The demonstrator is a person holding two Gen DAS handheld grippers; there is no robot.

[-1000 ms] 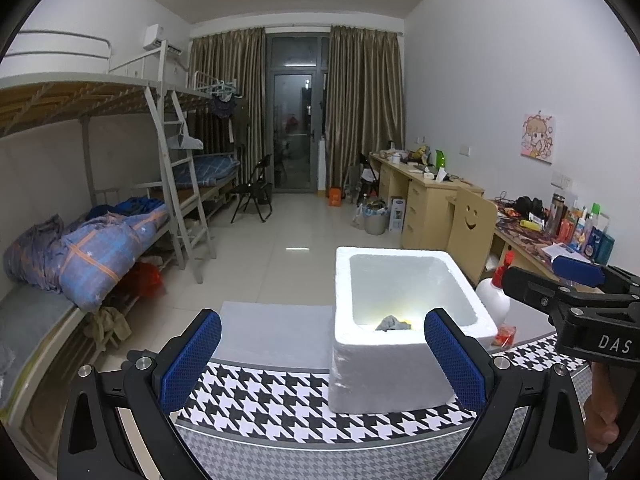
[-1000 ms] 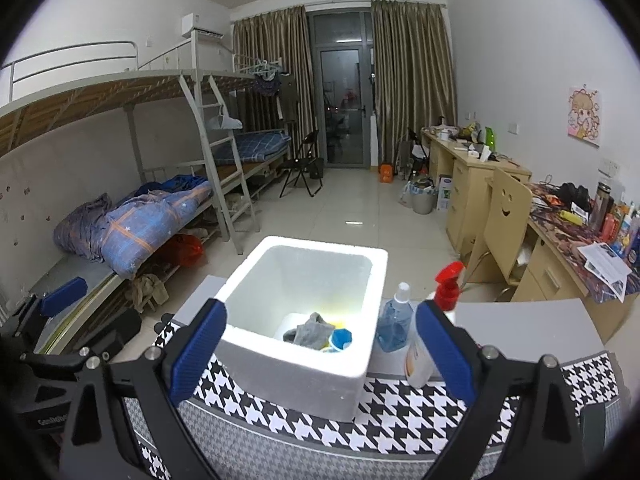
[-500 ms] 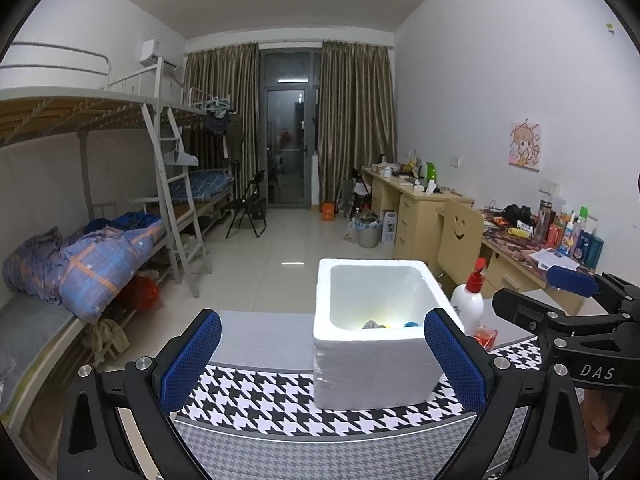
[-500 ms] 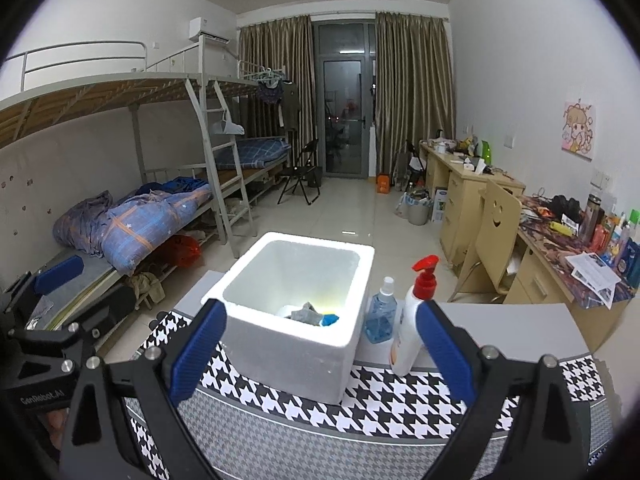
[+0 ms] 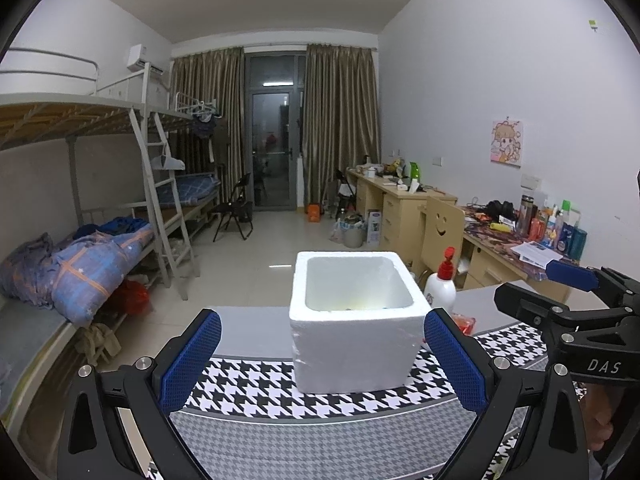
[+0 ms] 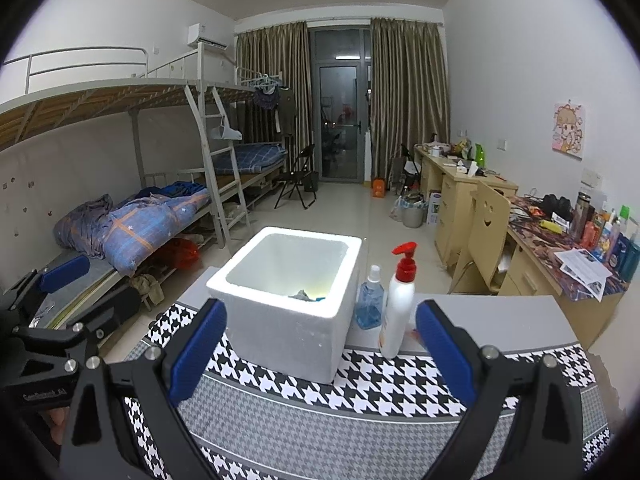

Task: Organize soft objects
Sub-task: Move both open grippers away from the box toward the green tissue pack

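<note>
A white foam box [image 5: 356,344] [image 6: 288,332] stands on the houndstooth cloth [image 5: 320,432] [image 6: 360,412]. Inside it, in the right wrist view, a grey soft cloth [image 6: 302,294] and a bit of something blue [image 6: 319,299] peek over the near rim; in the left wrist view the contents are nearly hidden. My left gripper [image 5: 322,364] is open and empty, held back from the box. My right gripper [image 6: 320,354] is also open and empty, in front of the box and bottles. Each gripper shows at the edge of the other's view.
Right of the box stand a white pump bottle with a red top [image 6: 398,300] [image 5: 440,284] and a small blue spray bottle [image 6: 370,300]. A bunk bed with blue bedding [image 6: 152,224] is at left, cluttered desks [image 6: 560,240] and a chair at right.
Both grippers have drawn back and lowered, so the box looks farther off and its contents sink behind the rim. Both stay open and empty.
</note>
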